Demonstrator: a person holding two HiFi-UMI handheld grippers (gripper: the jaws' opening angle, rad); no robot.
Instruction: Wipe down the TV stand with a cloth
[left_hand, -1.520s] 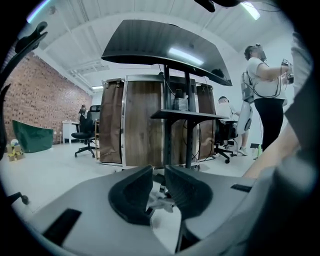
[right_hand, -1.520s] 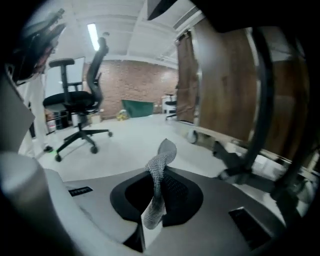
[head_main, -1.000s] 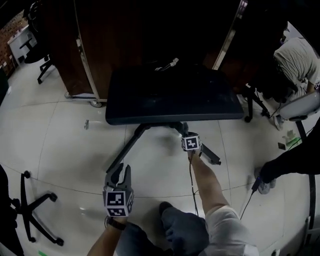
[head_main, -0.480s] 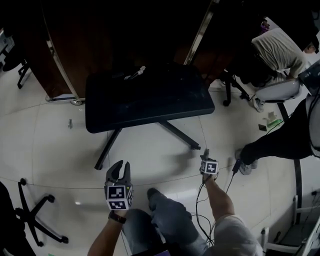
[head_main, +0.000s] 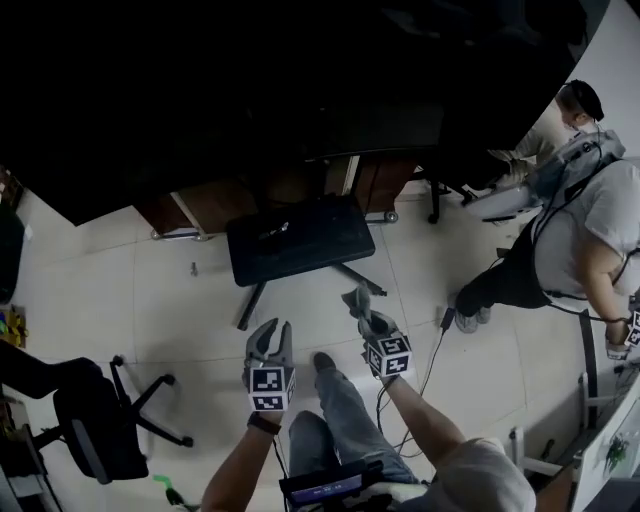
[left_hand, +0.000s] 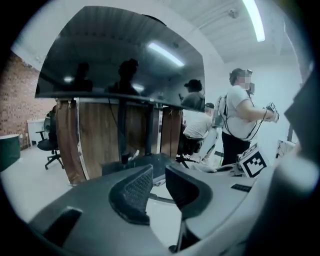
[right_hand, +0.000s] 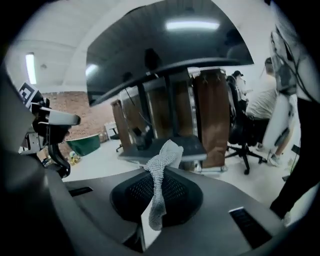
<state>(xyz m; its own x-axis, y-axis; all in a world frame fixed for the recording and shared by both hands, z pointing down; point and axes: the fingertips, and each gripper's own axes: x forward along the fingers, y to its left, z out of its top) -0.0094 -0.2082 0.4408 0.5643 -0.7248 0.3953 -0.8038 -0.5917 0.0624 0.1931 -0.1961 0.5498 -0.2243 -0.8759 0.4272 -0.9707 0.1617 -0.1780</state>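
The TV stand's dark base plate (head_main: 300, 238) lies on the white floor under a large dark TV screen (head_main: 250, 90), some way ahead of both grippers. My left gripper (head_main: 272, 330) is held in the air with its jaws open and nothing between them; its own view (left_hand: 159, 172) looks at the base plate (left_hand: 150, 162). My right gripper (head_main: 365, 318) is shut on a grey knitted cloth (head_main: 357, 299). In the right gripper view the cloth (right_hand: 161, 162) sticks up from the closed jaws (right_hand: 159, 189), with the base plate (right_hand: 167, 147) beyond.
A black office chair (head_main: 100, 425) stands at the left. A standing person (head_main: 585, 225) and a seated person (head_main: 545, 150) are at the right. Wooden panels (head_main: 200, 208) on castors stand behind the stand. A cable (head_main: 437, 335) trails across the floor.
The head view has pulled back and up, so the stand looks smaller and farther. My right gripper has come away from the stand's leg and is now level with the left one.
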